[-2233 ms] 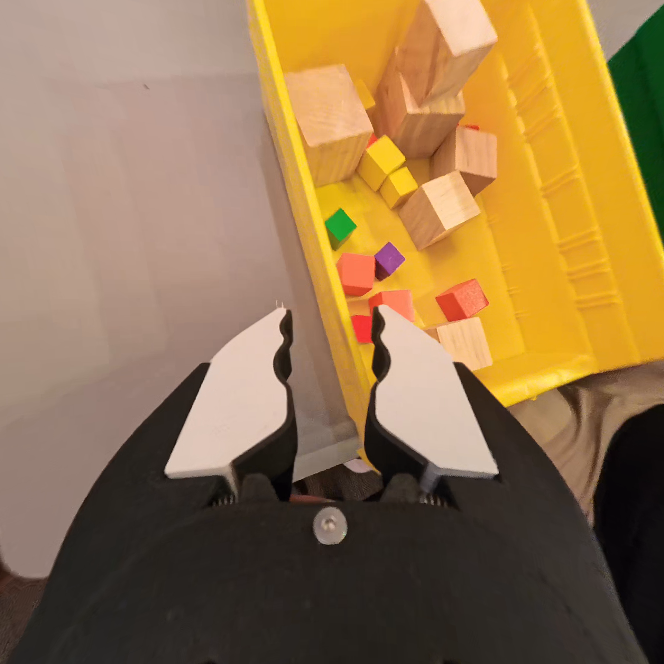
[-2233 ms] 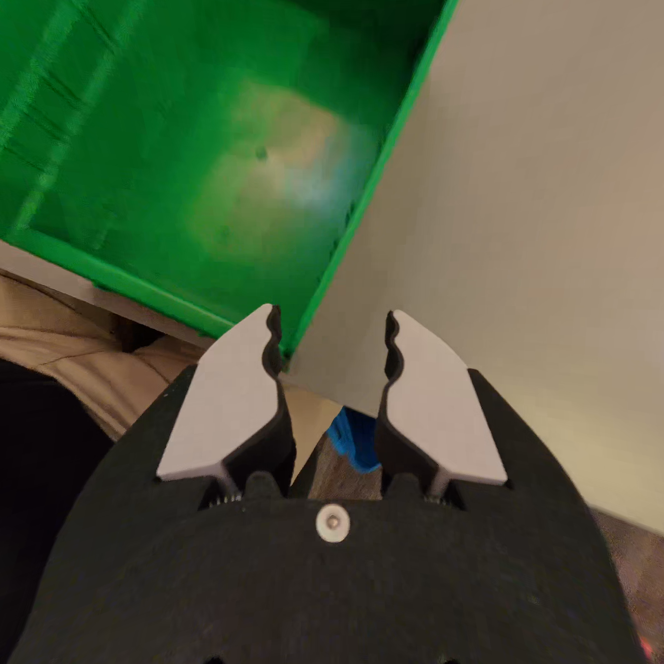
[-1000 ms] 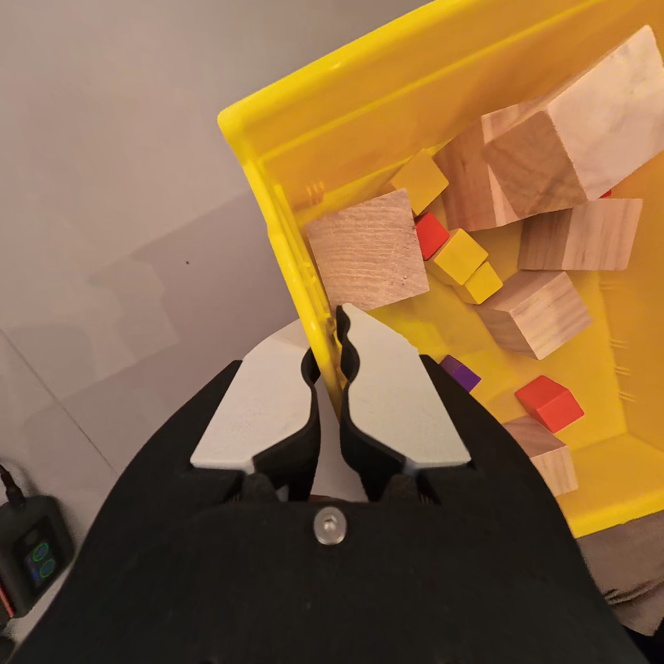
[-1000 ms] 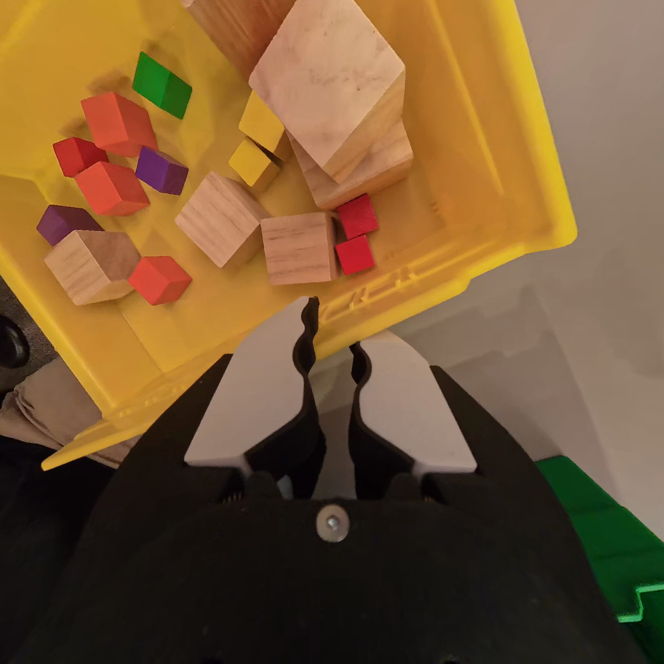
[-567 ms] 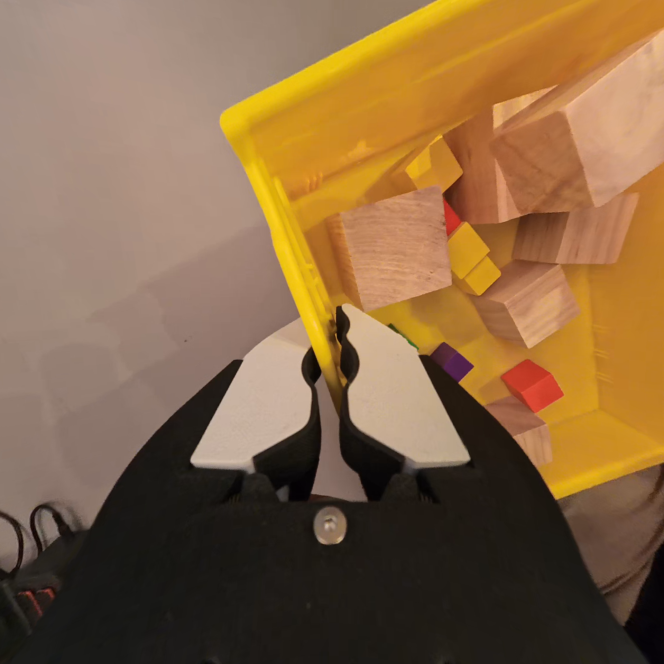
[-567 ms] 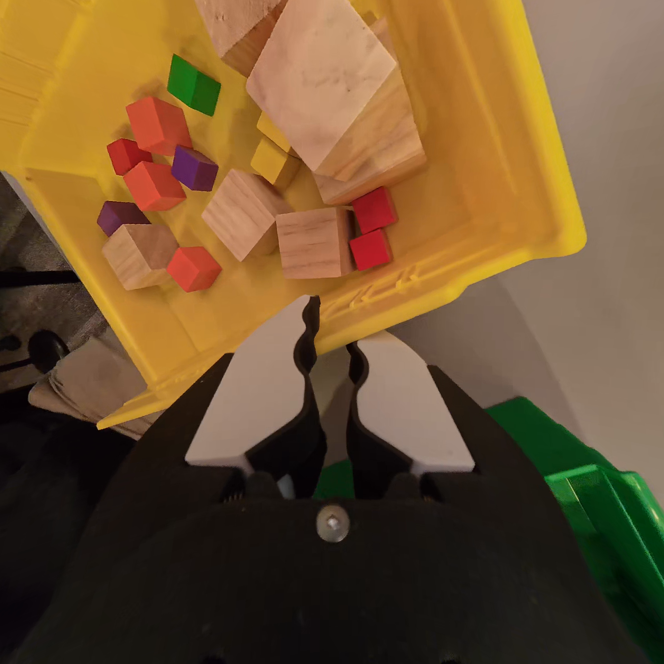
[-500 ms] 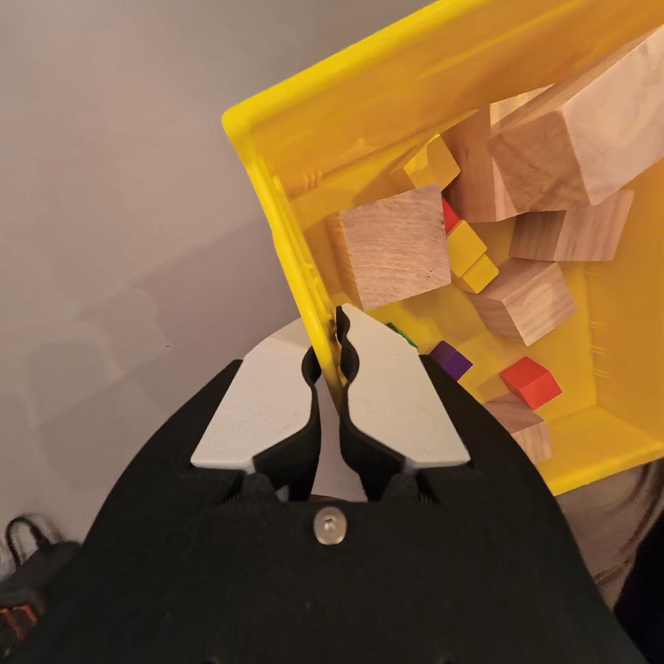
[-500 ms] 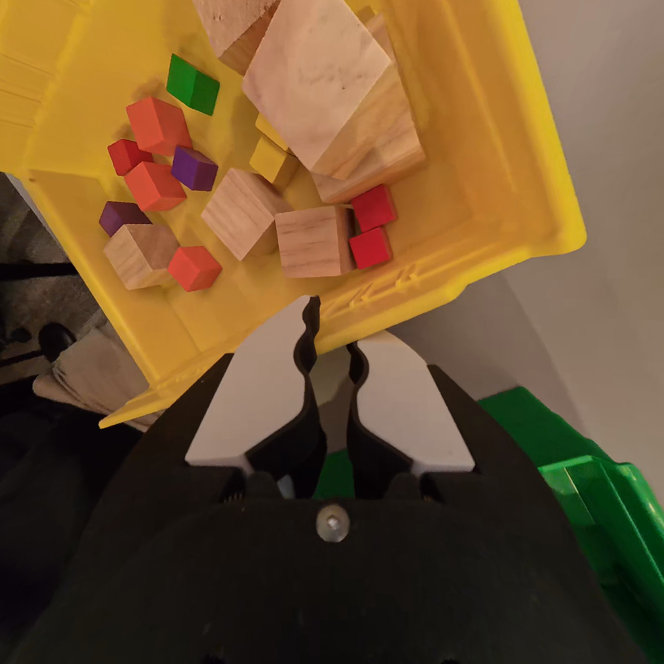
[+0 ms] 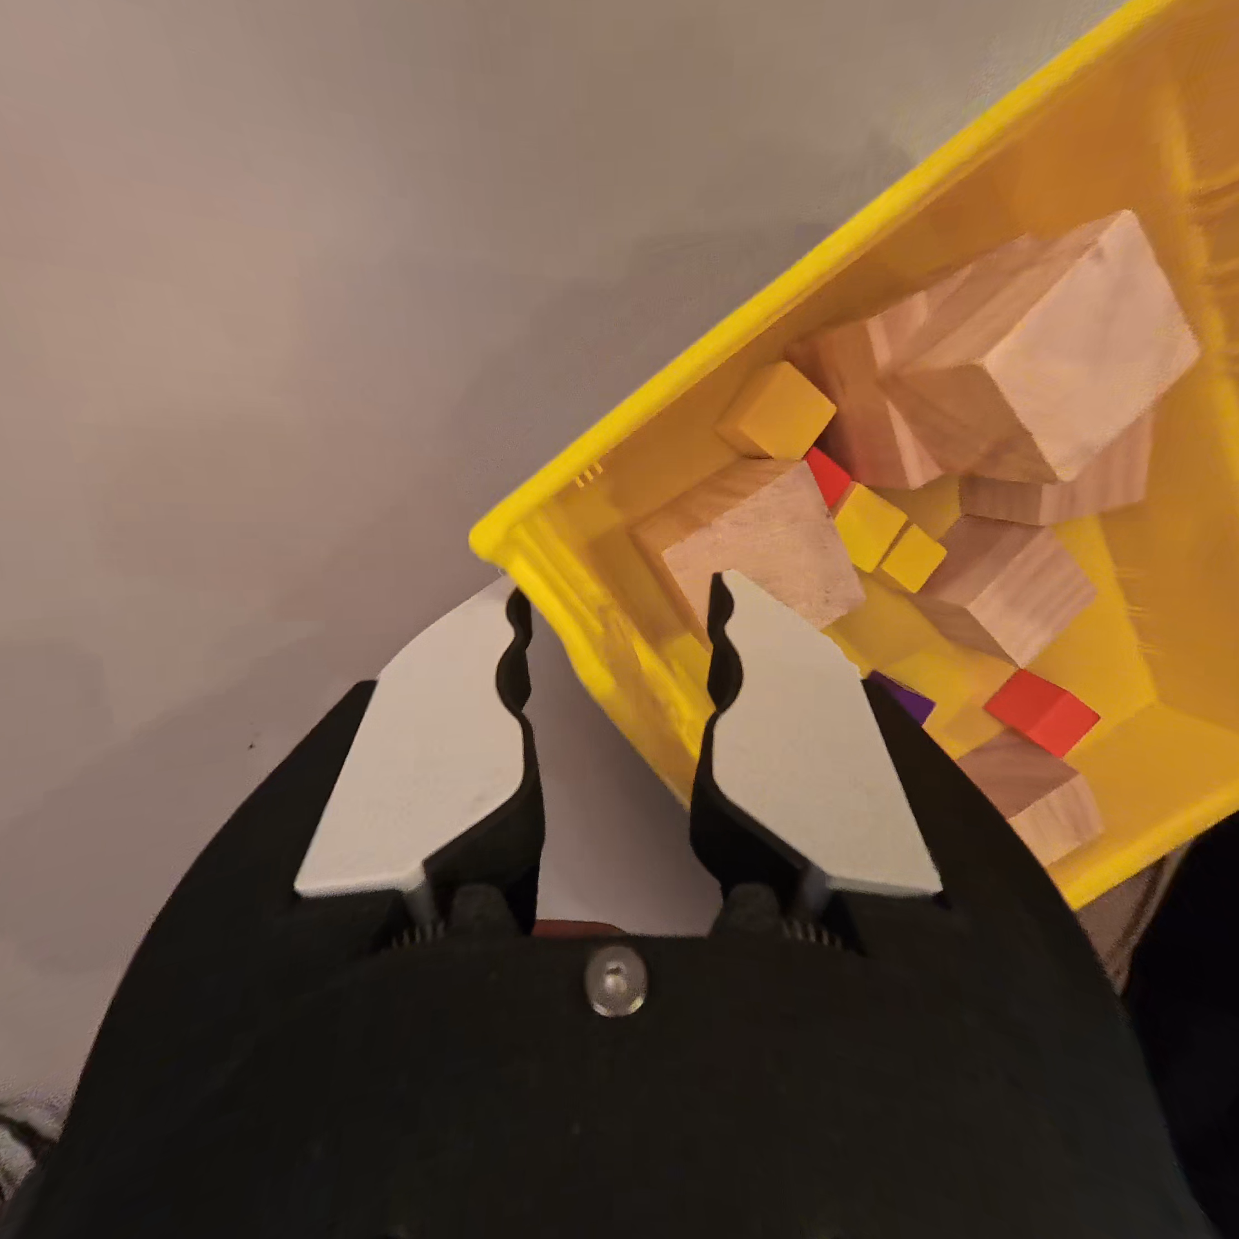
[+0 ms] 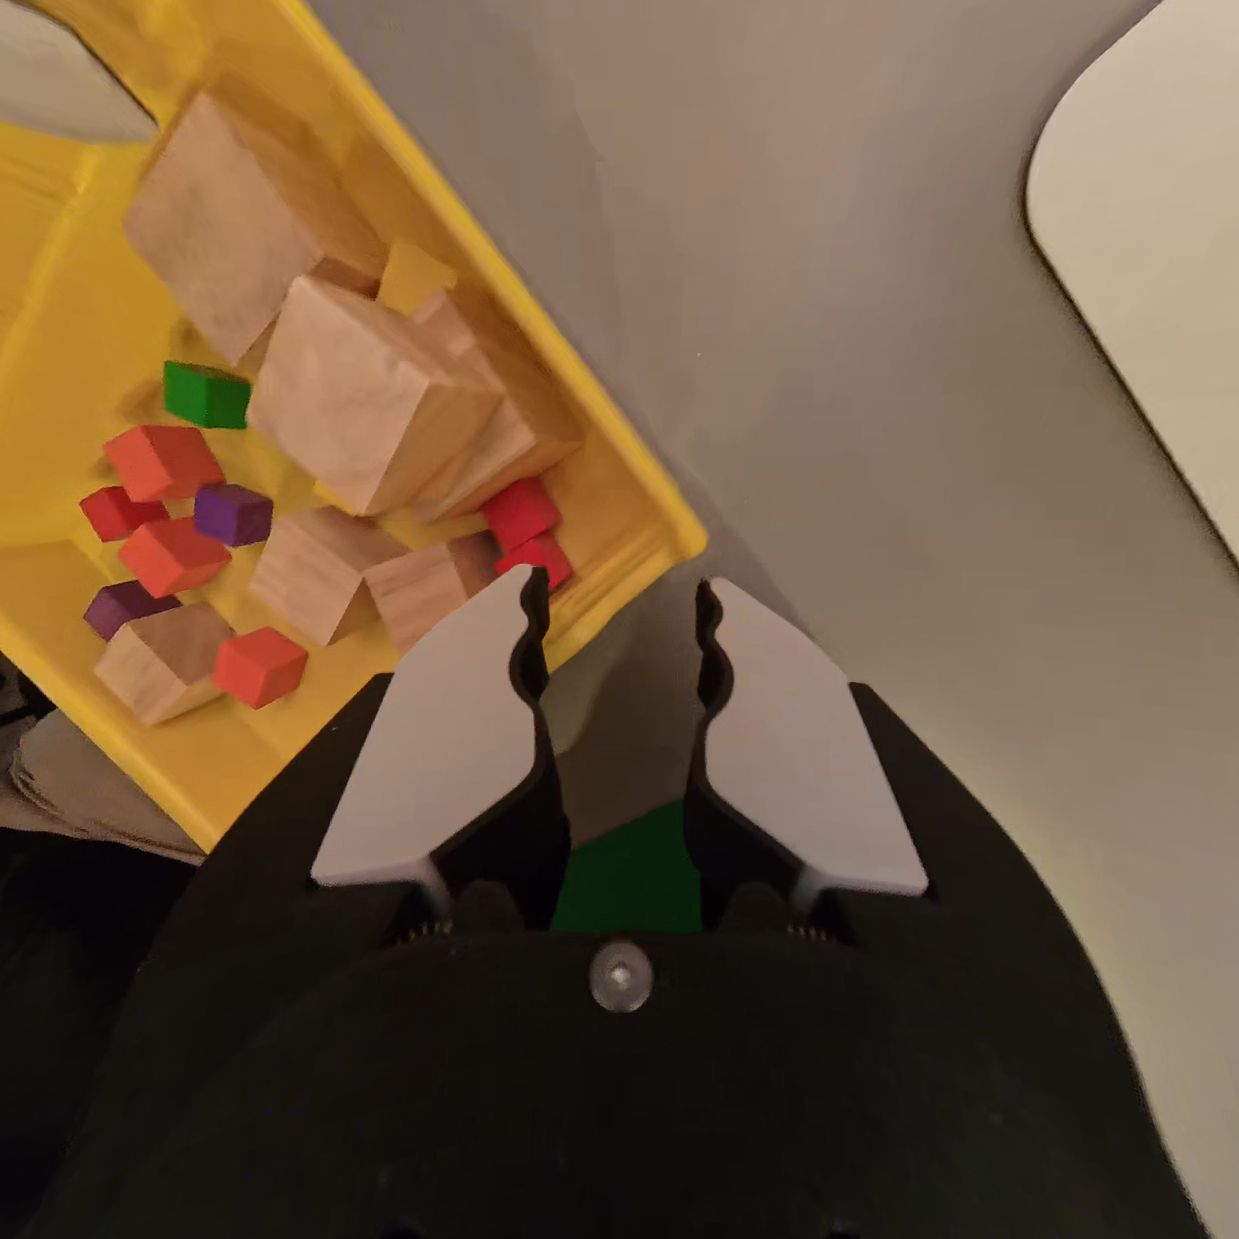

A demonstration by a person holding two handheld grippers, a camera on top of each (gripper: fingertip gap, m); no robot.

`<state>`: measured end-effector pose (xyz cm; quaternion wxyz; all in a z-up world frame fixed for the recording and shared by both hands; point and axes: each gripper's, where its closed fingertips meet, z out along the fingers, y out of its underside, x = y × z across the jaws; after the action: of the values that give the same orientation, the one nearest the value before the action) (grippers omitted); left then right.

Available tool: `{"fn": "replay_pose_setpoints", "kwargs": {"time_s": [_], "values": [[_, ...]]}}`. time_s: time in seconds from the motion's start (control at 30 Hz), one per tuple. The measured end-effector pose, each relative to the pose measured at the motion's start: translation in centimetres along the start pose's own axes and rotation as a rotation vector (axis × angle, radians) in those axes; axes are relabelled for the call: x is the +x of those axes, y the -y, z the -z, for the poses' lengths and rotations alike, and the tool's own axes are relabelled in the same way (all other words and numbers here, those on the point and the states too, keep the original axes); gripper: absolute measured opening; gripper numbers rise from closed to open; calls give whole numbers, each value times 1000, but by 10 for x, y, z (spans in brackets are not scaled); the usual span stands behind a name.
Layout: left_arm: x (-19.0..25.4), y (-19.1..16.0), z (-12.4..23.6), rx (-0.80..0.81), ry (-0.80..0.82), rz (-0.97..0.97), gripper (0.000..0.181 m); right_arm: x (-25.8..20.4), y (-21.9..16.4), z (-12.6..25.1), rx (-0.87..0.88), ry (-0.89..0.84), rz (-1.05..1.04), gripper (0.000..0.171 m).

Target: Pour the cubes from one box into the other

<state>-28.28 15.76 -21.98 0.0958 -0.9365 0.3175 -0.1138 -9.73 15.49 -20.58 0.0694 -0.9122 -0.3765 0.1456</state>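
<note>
A yellow box (image 9: pixel 670 416) holds several large wooden cubes (image 9: pixel 1073 375) and small red (image 9: pixel 1039 711), yellow, purple and green ones. It appears tilted and blurred in both views. My left gripper (image 9: pixel 617 590) is open, and the box's side wall runs between its fingers without being clamped. My right gripper (image 10: pixel 617 583) is open beside the corner of the yellow box (image 10: pixel 221 771), with its left finger over the rim. The wooden cubes (image 10: pixel 362 402), a green cube (image 10: pixel 204 395) and a purple cube (image 10: pixel 231 513) lie inside. A patch of the green box (image 10: pixel 623 871) shows between the right fingers.
A grey surface lies behind the box in both views. A white rounded tabletop edge (image 10: pixel 1140 335) is at the right. Beige cloth (image 10: pixel 67 791) shows under the box's near edge. What the yellow box rests on is hidden.
Both grippers were shut on the yellow box's rim and have opened. The box has swung in both views and its cubes slid together. The green box is now mostly hidden behind the right gripper.
</note>
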Motion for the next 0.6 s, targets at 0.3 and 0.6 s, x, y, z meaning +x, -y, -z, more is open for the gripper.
{"fn": "replay_pose_setpoints", "kwargs": {"time_s": [0.3, 0.6], "values": [[-23, 25, -17, -27, 27, 44, 11, 3, 11, -19, -72, 53, 26, 8], [-30, 42, -6, -75, 107, -40, 5, 1, 9, -11, -23, 18, 107, 3]]}}
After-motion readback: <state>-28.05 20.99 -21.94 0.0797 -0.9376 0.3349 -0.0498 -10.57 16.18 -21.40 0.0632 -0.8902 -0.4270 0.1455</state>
